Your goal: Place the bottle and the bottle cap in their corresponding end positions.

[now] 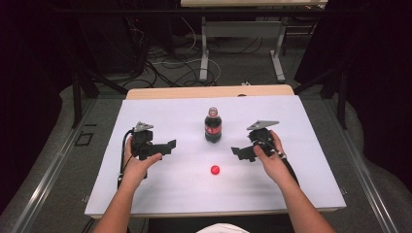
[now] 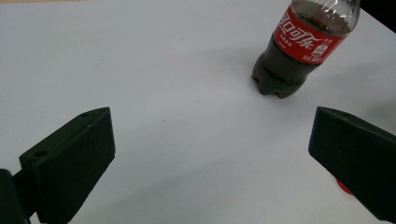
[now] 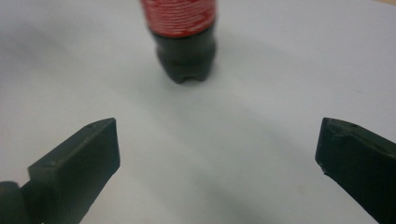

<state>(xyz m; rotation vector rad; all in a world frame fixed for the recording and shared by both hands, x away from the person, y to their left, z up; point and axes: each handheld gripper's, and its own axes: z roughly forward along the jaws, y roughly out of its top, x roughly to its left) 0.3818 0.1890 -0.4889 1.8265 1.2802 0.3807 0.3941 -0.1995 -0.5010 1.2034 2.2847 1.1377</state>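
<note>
**Both grippers wide, cola bottle standing free between them**

I start with the table [image 1: 160, 194], a white sheet over a wooden top whose bare strip shows along the far edge. Nothing on it crowds the edges; everything sits in the middle band.

My left gripper [image 1: 167, 146] sits over the left half of the table, roughly midway between the near and far edges, pointing toward the centre. In the left gripper view its jaws stand wide apart with only white table between them. My right gripper [image 1: 239, 151] mirrors it over the right half, also pointing inward. In the right gripper view its jaws are spread wide as well, nothing between the pads, so neither tool holds anything.

The cola bottle [image 1: 213, 125] stands upright on the table's centre line, a little nearer the far edge than the near one, apart from both grippers. It has a red label, dark drink inside and no cap on its neck.

The red cap [image 1: 214, 170] lies on the table, nearer the near edge than the bottle is, well clear of it and untouched; in the left gripper view a sliver of it peeks from behind the right-hand jaw.
</note>
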